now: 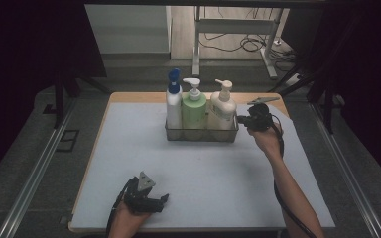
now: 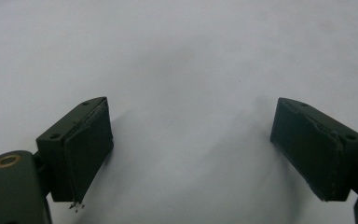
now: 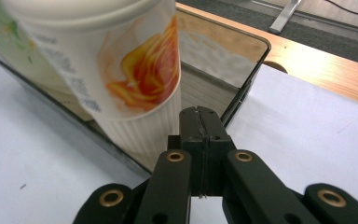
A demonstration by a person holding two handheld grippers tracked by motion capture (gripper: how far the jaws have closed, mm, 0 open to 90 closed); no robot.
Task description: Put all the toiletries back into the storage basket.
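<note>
Three bottles: we count 3 pump bottles upright in one tray [image 1: 202, 135], side by side in a row.
Tray: clear, rectangular w/ dark rim, at far middle of the counter [image 1: 129, 163]; we see its corner in the right gripper view [image 3: 254, 60].
Cream bottle [image 1: 222, 110]: rightmost, cream body & pump; in the right gripper view [image 3: 121, 70] it has an orange swirl print, small text on the label, ribbed base.
Green bottle [image 1: 194, 109]: middle, pale green w/ white pump.
White bottle [image 1: 173, 106]: leftmost, white w/ blue top.
Right gripper [image 1: 243, 119]: fingers [image 3: 193, 135] clenched together, pad to pad, nothing between them, tips right by the tray's right end, just beside the cream bottle's base; we can't tell if they touch the tray.
Left gripper [image 1: 164, 198]: near edge of counter, well apart from tray; fingers [image 2: 81, 144] released, spread wide over bare counter.
Grippers: 2, one per hand.
</note>
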